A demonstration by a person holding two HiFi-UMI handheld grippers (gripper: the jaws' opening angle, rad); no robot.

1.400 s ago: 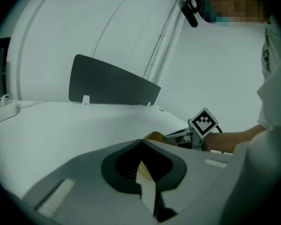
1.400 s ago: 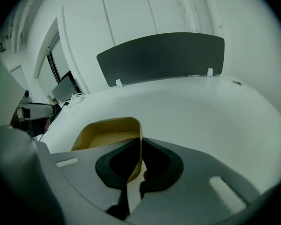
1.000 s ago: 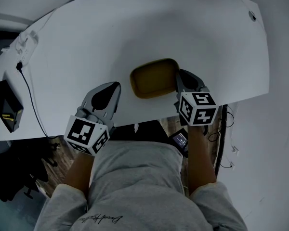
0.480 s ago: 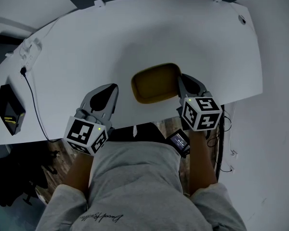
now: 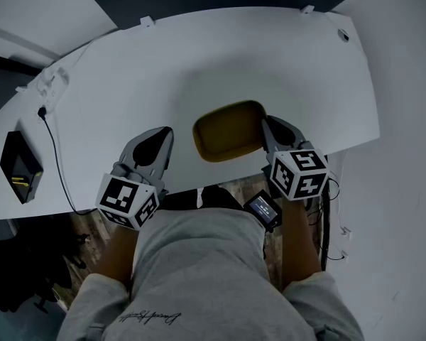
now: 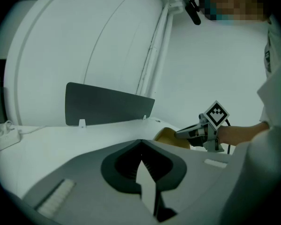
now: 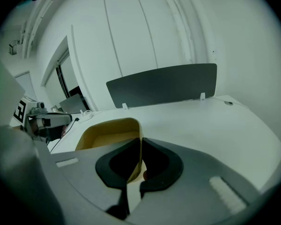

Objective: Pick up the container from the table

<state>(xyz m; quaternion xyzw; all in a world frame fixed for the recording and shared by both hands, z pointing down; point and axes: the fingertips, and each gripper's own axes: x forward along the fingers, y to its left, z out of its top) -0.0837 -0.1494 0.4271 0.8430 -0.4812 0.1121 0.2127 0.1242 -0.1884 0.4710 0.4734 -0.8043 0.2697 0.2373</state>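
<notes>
Right gripper clenching the right wall of the yellow container at frame centre, container sitting near the front edge of the white table, left gripper resting lower left, jaws pressed together, holding nothing.

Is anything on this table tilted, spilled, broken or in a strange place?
Nothing stands out. The yellow container is open side up and looks empty and whole, with its right wall between the closed jaws of the right gripper. The left gripper is shut on nothing. No spill shows on the table.
</notes>
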